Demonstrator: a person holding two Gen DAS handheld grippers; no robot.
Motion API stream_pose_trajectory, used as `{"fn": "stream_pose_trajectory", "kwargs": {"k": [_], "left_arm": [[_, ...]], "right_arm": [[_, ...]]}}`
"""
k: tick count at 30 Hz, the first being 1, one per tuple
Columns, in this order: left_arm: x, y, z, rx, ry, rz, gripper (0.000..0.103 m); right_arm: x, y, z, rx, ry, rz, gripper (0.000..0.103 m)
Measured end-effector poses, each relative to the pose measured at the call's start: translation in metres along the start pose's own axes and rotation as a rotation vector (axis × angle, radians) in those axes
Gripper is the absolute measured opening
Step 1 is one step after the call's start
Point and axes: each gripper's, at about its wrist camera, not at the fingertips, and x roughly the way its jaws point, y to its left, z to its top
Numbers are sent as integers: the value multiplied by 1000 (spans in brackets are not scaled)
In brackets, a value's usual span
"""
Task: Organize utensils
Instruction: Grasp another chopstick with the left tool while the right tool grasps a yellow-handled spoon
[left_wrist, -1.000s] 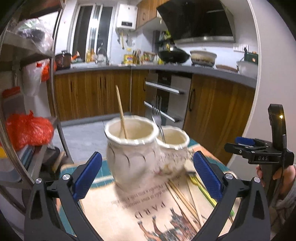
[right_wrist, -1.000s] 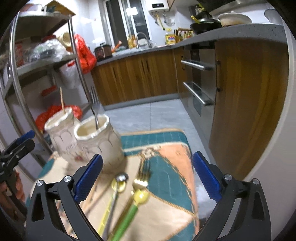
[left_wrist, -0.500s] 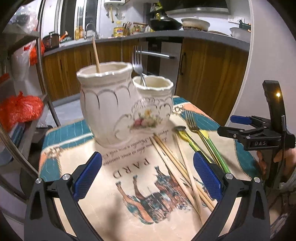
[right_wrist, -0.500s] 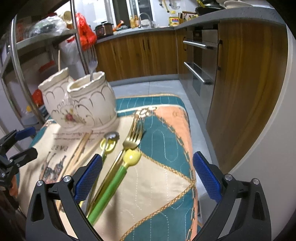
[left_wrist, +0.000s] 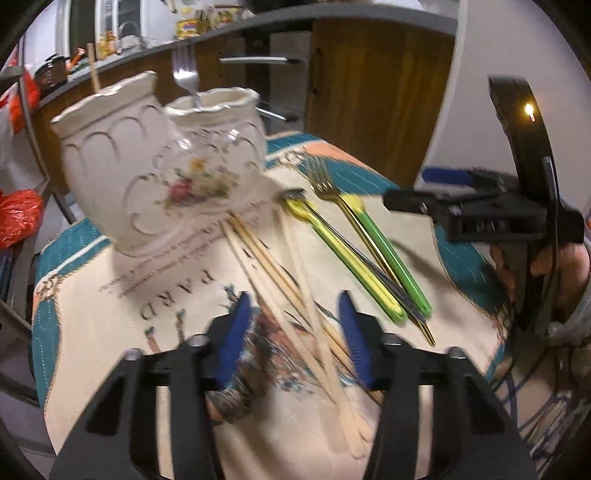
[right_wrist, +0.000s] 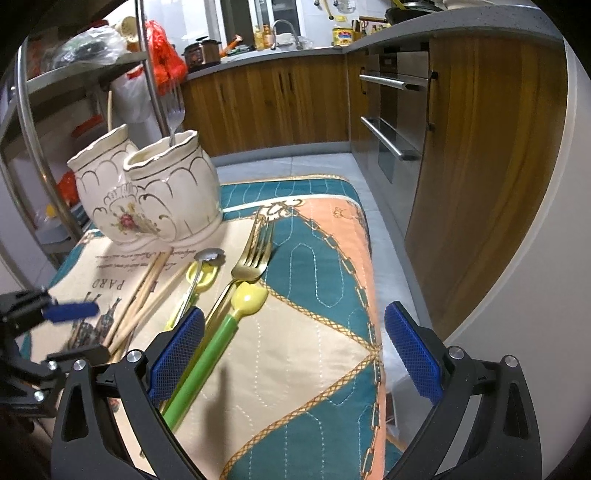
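A double ceramic holder (left_wrist: 162, 177) stands at the far left of a printed table mat (right_wrist: 314, 369) in a home kitchen, its 2 joined cups carrying 1 wooden chopstick (left_wrist: 94, 75) in the left cup and 1 silver fork (left_wrist: 186, 83) in the right. Loose on the mat to its right lie a bundle of wooden chopsticks (left_wrist: 295, 317), at least 4 though blur blocks an exact count, then 1 yellow-handled spoon (left_wrist: 343, 254), 1 gold fork (right_wrist: 255, 254) and 1 green-handled spoon (right_wrist: 214, 350).

The left gripper (left_wrist: 293, 332) points down over the chopsticks; its blue pads have just been closing and stand partly apart, the sticks running between them, with no pad plainly pressing on one. Only the left wrist view shows the person's hand (left_wrist: 561, 280) around the right gripper's handle at the far right.

Only the right wrist view shows the metal shelf rack (right_wrist: 85, 74) at left, the oven front (right_wrist: 399, 122) and the floor beyond the mat. There the right gripper (right_wrist: 295, 354) hangs over the mat with fingers wide apart, holding nothing; the green-handled spoon passes just beside its left pad.
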Motion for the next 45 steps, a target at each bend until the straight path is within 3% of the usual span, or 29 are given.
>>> {"fn": "stream_pose_trajectory", "kwargs": {"k": [7,12,19,28,33,38,45], "left_arm": [[4,-11,-6,30,44,-3,26],[4,-5,-4,9,39,-5,7],[-1,3,-4,-23,14,-17,6],[-19,24,-6,-57,-30,8,6],[-19,29,-13,-56,-9,4,6],[-15,29,-19,-10,67,-2,6],[-13,30,-19,10,107,6,7]], "right_arm": [[1,2,0,-6,3,12,97],[3,4,1,-8,11,19,97],[7,24,10,-63,36,52,87],[21,57,18,-136,102,117,52],[39,63,25,-107,149,132,34],[40,63,24,-109,171,134,29],[45,61,30,-92,178,146,22]]}}
